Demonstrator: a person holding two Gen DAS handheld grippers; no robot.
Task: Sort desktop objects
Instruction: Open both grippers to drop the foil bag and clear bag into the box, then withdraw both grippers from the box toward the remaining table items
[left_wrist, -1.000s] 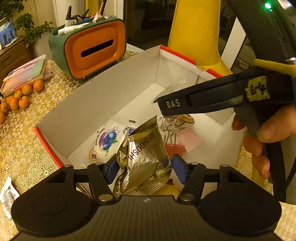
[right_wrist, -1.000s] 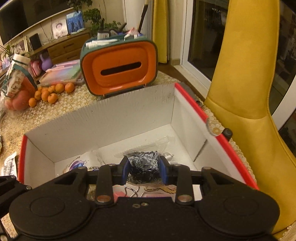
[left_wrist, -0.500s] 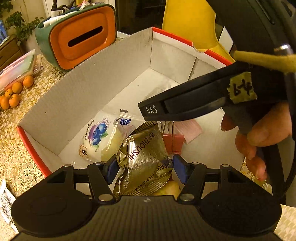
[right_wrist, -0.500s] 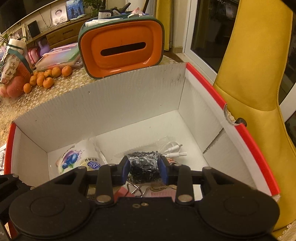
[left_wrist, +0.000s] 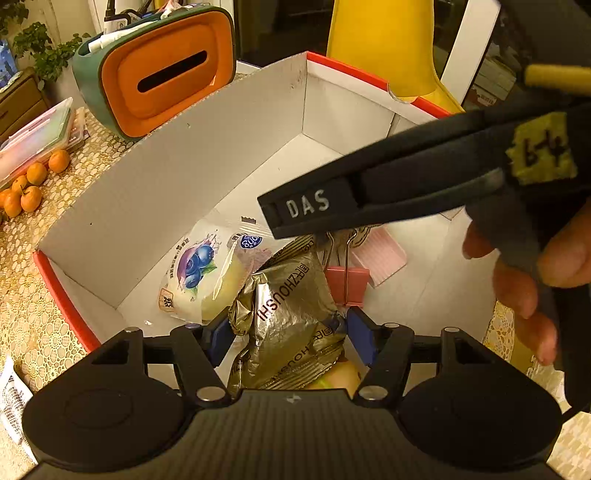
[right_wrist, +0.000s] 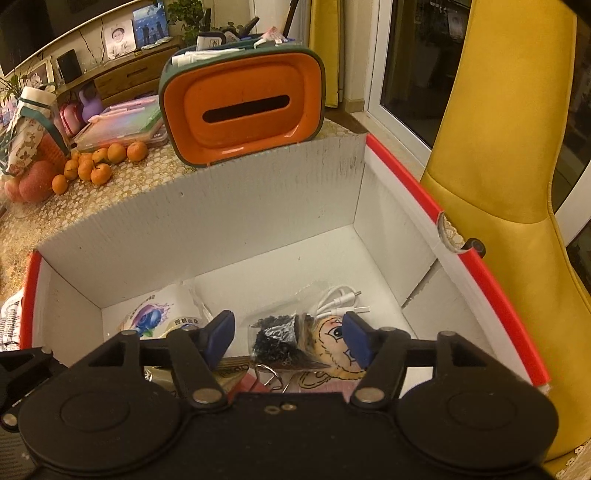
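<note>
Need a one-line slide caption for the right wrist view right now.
Right gripper opening over the small black-bead bag lying loose inside the white box.

Your table wears a gold lace cloth. Directly on it you have the white box with red rims, the orange-faced organiser behind it, small oranges and a clear plastic case farther left.

The white corrugated cardboard box with red rim looks matt and ribbed. A crinkled glossy gold foil packet lies inside; far behind stands a smooth orange-and-green plastic tissue holder. A lacy cloth covers the table.
</note>
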